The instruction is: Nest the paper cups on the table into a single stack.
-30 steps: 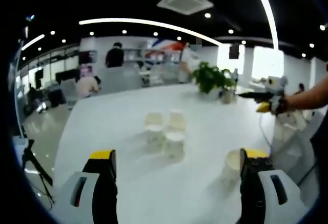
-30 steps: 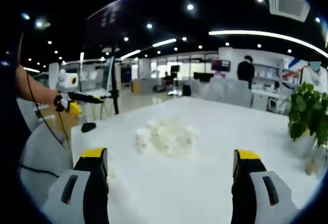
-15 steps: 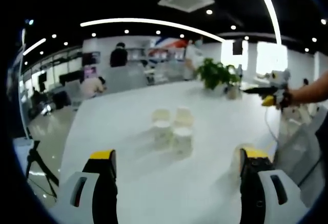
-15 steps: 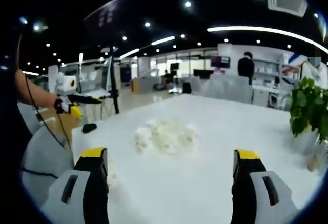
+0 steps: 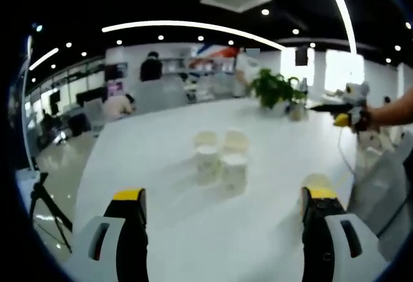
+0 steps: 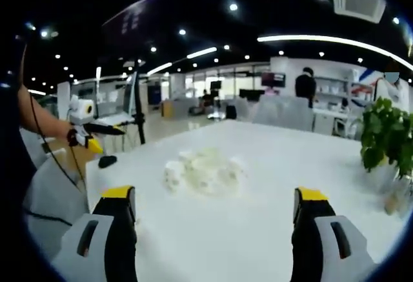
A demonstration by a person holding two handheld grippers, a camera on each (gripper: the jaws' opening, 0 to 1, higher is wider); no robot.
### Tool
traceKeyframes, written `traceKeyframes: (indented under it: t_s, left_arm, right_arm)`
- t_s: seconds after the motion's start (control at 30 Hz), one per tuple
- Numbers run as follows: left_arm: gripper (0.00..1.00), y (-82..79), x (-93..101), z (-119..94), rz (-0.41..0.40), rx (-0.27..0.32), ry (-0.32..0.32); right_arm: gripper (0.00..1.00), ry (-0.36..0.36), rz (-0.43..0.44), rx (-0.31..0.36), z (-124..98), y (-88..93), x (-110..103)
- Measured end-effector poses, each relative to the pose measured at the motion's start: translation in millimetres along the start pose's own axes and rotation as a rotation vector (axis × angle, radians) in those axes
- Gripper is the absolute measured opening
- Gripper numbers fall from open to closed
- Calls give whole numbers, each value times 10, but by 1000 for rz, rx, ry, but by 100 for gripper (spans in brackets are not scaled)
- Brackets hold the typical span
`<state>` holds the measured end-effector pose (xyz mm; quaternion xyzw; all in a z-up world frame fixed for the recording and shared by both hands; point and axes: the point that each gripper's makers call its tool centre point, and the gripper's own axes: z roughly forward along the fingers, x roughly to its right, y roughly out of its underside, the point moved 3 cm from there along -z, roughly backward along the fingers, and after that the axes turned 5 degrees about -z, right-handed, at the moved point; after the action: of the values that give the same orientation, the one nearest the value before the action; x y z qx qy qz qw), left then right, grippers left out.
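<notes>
Left gripper view, paper cups (image 5: 221, 156) clustered on table (image 5: 161, 140), tongs (image 5: 219, 230) agape.

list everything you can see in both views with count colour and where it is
pale paper cups: about four in a cluster, pale cream, upright mid-table; the right gripper view blurs them
separate pale paper cup: one, cream, near the table's edge, just beyond the left gripper's right-hand jaw
white table: one, white, long, under both grippers
potted plant: one, green leaves, far end of the table; at the right edge of the right gripper view
small dark object: one, black, table edge; what it is cannot be told
people in the background: a few, far behind the table
left gripper: black jaws with yellow tips, open, above the table
right gripper: same colours, open, holding nothing
</notes>
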<state>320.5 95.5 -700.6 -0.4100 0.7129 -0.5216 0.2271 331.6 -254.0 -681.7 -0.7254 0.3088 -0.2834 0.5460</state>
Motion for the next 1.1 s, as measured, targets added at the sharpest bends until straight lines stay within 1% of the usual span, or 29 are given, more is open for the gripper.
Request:
traceKeyframes:
  t_s: [0.07, 0.13, 0.43, 0.5, 0.53, 0.6, 0.63, 0.67, 0.7, 0.8, 0.9, 0.93, 0.97, 1.03, 1.1]
  left_arm:
    - [98, -4, 13, 44, 5, 1, 9]
    - [98, -17, 29, 93, 9, 5, 18]
    - [98, -37, 32, 311, 22, 0, 42]
    - [98, -88, 24, 387, -19, 55, 46]
    - [98, -79, 12, 411, -29, 59, 47]
    - [98, -42, -35, 478, -15, 59, 31]
    - [98, -37, -59, 513, -15, 72, 25]
    - [98, -60, -51, 532, -28, 91, 27]
    - [98, -57, -50, 561, -47, 94, 28]
    - [98, -18, -92, 651, -57, 85, 12]
    - [98, 10, -84, 720, -71, 78, 13]
    - [98, 29, -87, 749, -67, 74, 13]
    - [98, 55, -78, 795, -50, 58, 18]
    - [98, 59, -8, 859, -19, 38, 41]
    - [98, 52, 26, 937, -7, 35, 53]
  right_arm:
    - [100, 3, 7, 2, 0, 0, 2]
    - [100, 8, 5, 18, 6, -7, 25]
    - [100, 10, 5, -6, 30, 40, 42]
    - [100, 11, 12, -11, 44, 65, 57]
    - [100, 11, 13, -12, 47, 70, 60]
    - [100, 10, 16, -19, 56, 80, 60]
    - [100, 9, 20, -20, 60, 80, 58]
    - [100, 9, 20, -19, 61, 79, 57]
    - [100, 10, 19, -18, 64, 78, 59]
    - [100, 9, 27, -16, 65, 85, 59]
    - [100, 7, 33, -22, 68, 108, 64]
    - [100, 5, 33, -24, 68, 118, 64]
    - [100, 5, 35, -25, 67, 125, 69]
    - [100, 6, 39, -26, 64, 134, 79]
    - [100, 9, 42, -24, 54, 136, 88]
